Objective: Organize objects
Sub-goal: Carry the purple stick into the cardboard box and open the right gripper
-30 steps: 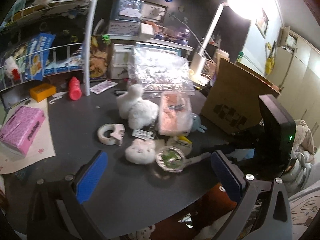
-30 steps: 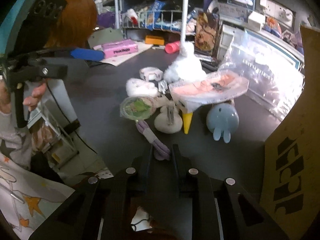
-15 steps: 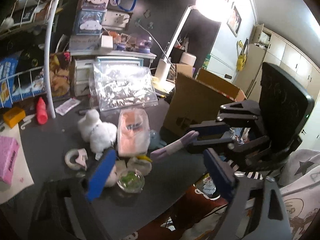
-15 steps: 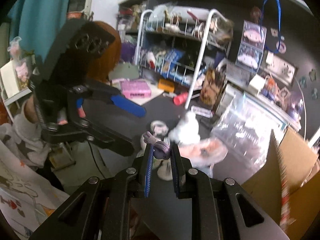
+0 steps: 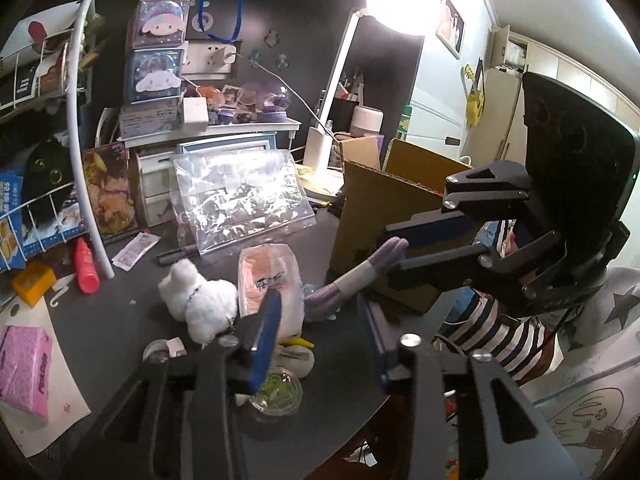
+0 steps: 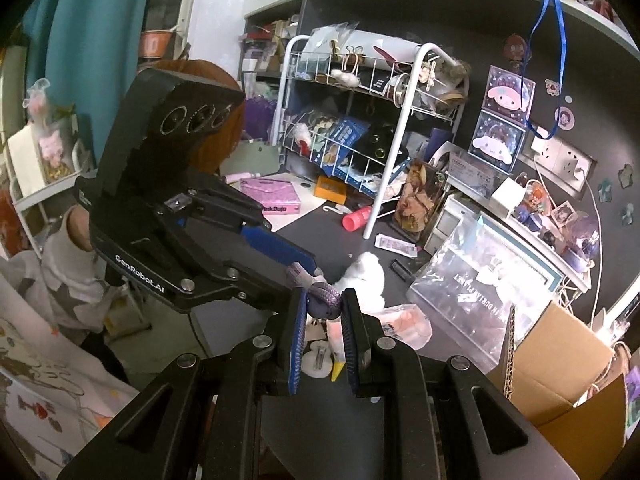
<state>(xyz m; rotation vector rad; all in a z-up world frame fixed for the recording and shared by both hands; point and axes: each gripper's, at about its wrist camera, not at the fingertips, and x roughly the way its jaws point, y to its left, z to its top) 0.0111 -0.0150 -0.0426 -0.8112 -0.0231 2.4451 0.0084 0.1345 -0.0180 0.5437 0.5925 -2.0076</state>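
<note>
Right wrist view: right gripper [image 6: 323, 312] clenches purple cord [image 6: 325, 303] at center; left gripper [image 5: 320, 320], just narrowing, grips nothing.

A bright lamp [image 5: 400, 4] glares against the dark wall [image 5: 304, 12] beside pale cupboards [image 5: 576, 76].

Dark desk [image 5: 120, 320], white plush [image 5: 200, 300], pink box [image 5: 24, 368], red bottle [image 5: 86, 266]
</note>
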